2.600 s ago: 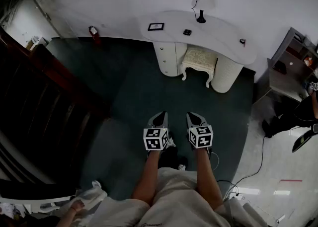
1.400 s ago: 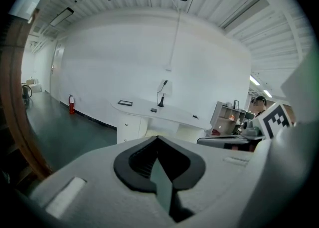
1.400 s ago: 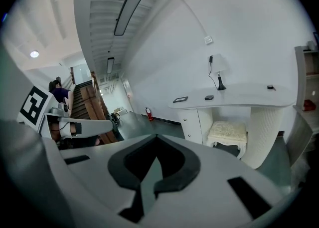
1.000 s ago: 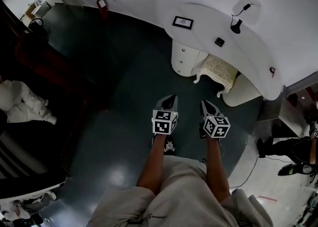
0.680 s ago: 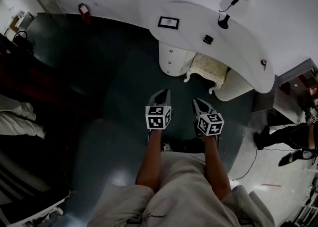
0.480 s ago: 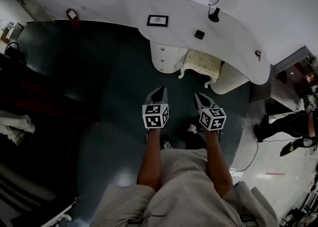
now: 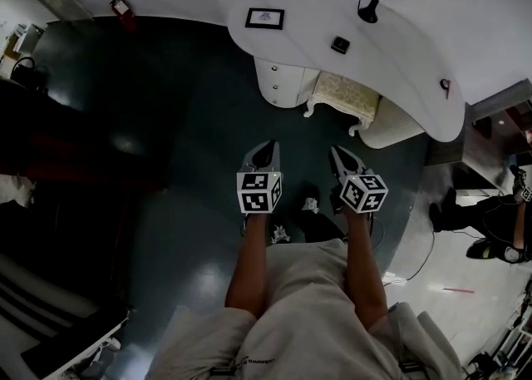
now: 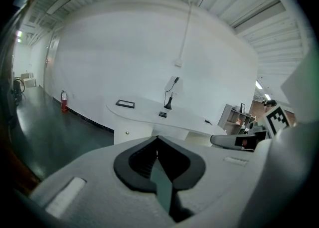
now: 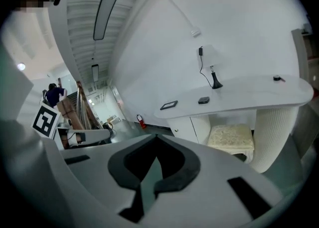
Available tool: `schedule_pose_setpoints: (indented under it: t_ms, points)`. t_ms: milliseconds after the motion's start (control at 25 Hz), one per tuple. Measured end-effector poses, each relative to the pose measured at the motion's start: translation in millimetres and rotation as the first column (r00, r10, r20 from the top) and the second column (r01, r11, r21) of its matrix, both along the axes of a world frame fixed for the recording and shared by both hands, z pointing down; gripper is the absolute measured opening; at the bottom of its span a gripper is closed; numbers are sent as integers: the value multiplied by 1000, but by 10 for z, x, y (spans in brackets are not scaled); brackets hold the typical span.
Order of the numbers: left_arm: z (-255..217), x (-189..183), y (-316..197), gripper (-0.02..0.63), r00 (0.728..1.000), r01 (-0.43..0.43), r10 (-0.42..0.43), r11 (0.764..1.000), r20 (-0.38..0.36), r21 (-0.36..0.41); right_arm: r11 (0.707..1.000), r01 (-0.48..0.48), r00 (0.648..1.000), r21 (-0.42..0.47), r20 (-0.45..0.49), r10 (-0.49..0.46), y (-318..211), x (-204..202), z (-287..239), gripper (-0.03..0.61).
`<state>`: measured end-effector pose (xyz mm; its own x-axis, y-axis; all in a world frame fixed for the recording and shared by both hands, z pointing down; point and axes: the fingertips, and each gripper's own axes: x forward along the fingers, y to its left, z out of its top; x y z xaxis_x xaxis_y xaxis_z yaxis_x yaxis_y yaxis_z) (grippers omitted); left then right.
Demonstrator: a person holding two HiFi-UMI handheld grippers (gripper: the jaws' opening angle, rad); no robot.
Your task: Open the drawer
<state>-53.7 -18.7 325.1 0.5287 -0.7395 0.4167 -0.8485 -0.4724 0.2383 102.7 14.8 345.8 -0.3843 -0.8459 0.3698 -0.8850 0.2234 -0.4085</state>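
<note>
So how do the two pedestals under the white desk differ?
The drawer pedestal has a smooth front with small round knobs; the ribbed pedestal has vertical ribs and shows no knobs. The drawer pedestal stands under the desk end bearing the picture frame; the ribbed pedestal stands under the other end. Both are white, rounded, and flank the cushioned stool.

a staged room in a large hall: white curved dressing table [image 7: 391, 54], cushioned stool [image 7: 341, 96], fire extinguisher [image 7: 119, 7], ribbed ceiling [image 8: 279, 42].
</note>
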Motion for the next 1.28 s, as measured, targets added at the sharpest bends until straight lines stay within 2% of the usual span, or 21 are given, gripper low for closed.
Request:
schedule_pose_setpoints:
  t_ms: [120, 280, 400, 520, 640, 720, 800, 920, 1120, 1280]
  points:
    - [-18, 57, -109, 9, 1000, -2, 3, 1000, -26, 25, 1000, -10, 1000, -4, 6, 10, -203, 179, 100, 15]
    - [55, 154, -275, 9, 997, -7, 4, 999, 73, 34, 999, -17, 1000, -33, -13, 16, -379, 433, 305, 15]
    - [30, 206, -519, 9, 998, 25, -28, 998, 55, 57, 1000, 0, 997, -31, -73, -2, -557, 613, 396, 15]
    - [155, 273, -718, 9, 995, 52, -57, 996, 87, 66, 998, 44, 992, -52, -117, -50, -692, 767, 574, 15]
    - [300, 424, -875, 9, 998, 64, -64, 997, 0, 40, 985, 133, 971, -106, -188, -151, -866, 880, 841, 15]
    - [396, 490, -989, 9, 999, 50, -50, 998, -6, 37, 980, 155, 958, -126, -224, -181, -1014, 929, 977, 15]
    - [527, 512, -1077, 9, 999, 43, -44, 999, 13, 33, 977, 169, 951, -127, -239, -195, -1115, 946, 1047, 15]
    - [717, 521, -1238, 9, 998, 55, -55, 998, 2, 26, 974, 194, 936, -117, -275, -220, -1274, 945, 1139, 15]
    - [1190, 490, -1531, 9, 1000, 14, -14, 999, 4, 32, 943, 320, 913, -94, -237, -333, -1532, 626, 1444, 15]
    - [1805, 404, -1849, 9, 1000, 4, -5, 999, 13, 41, 963, 268, 927, -32, -263, -267, -1922, 604, 1821, 15]
